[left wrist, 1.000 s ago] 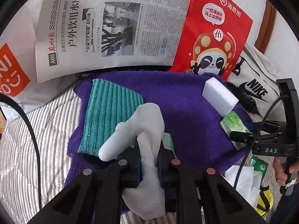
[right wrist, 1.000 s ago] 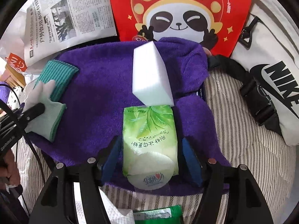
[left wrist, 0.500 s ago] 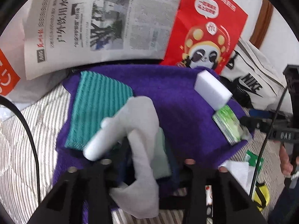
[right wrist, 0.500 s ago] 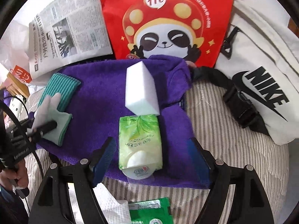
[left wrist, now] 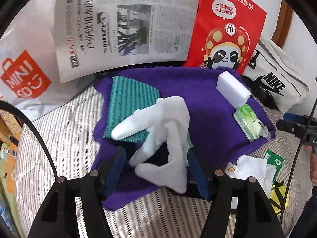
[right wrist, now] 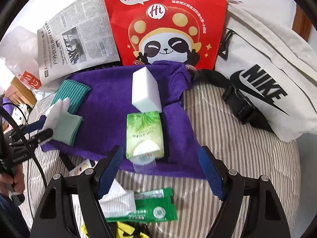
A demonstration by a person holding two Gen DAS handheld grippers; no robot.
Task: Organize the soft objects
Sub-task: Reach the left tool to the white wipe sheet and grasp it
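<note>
- Glove, white with a pale green cuff: lies on the near left part of the purple towel, fingers draped over the teal cloth. Left gripper straddles it, jaws opening; the pads appear clear of the fabric, so the glove reads as just set down.
- Tissue pack, green: flat on the towel's near right edge. Right gripper stands wide above and before it, holding nothing.
- Loose items off the towel, nearest the right camera: a green sachet and white paper napkin on the striped bedding. These appear still unsorted.
- Sponge, white block: touching the pack's far end.
- Backdrop: newspaper, red panda bag, white Nike bag.
- Progress, as judged: four soft items sit on the towel; the loose pieces nearby remain.
</note>
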